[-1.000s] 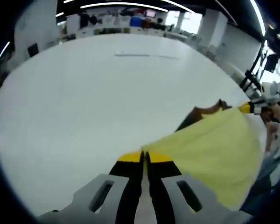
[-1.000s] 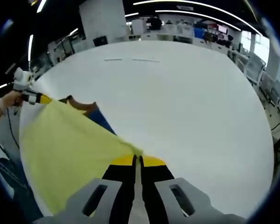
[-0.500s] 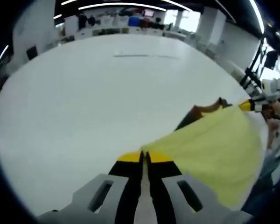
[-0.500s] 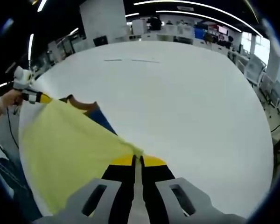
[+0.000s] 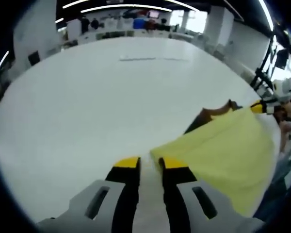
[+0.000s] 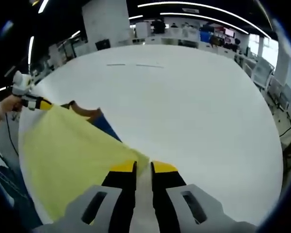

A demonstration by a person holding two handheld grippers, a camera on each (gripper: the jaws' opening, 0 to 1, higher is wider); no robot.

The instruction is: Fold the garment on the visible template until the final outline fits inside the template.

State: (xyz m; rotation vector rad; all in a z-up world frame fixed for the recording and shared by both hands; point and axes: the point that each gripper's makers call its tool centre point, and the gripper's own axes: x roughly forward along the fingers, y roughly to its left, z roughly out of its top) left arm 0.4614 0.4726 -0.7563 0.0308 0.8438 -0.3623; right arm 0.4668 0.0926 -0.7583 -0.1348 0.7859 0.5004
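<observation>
A pale yellow garment [image 5: 223, 145] lies spread on the white table [image 5: 87, 107], with a brown part [image 5: 216, 114] showing at its far edge. In the right gripper view the same garment [image 6: 68, 145] shows brown [image 6: 85, 110] and blue [image 6: 106, 125] parts along its far edge. My left gripper [image 5: 150, 162] stands open, the garment's near corner just beyond its right jaw. My right gripper [image 6: 143, 167] is open too, a corner of the cloth lying at its jaw tips. Each gripper also appears at the garment's far corner in the other's view: right [image 5: 256, 108], left [image 6: 46, 104].
Thin dark line marks [image 5: 136, 58] lie far out on the table, also seen as line marks [image 6: 136, 64]. A person's hand [image 6: 7, 104] holds the left gripper. Desks, pillars and equipment ring the table; a dark stand [image 5: 262, 80] rises off its right edge.
Both grippers were shut on the garment's corners and have now opened, letting the cloth go. The garment lies in nearly the same place.
</observation>
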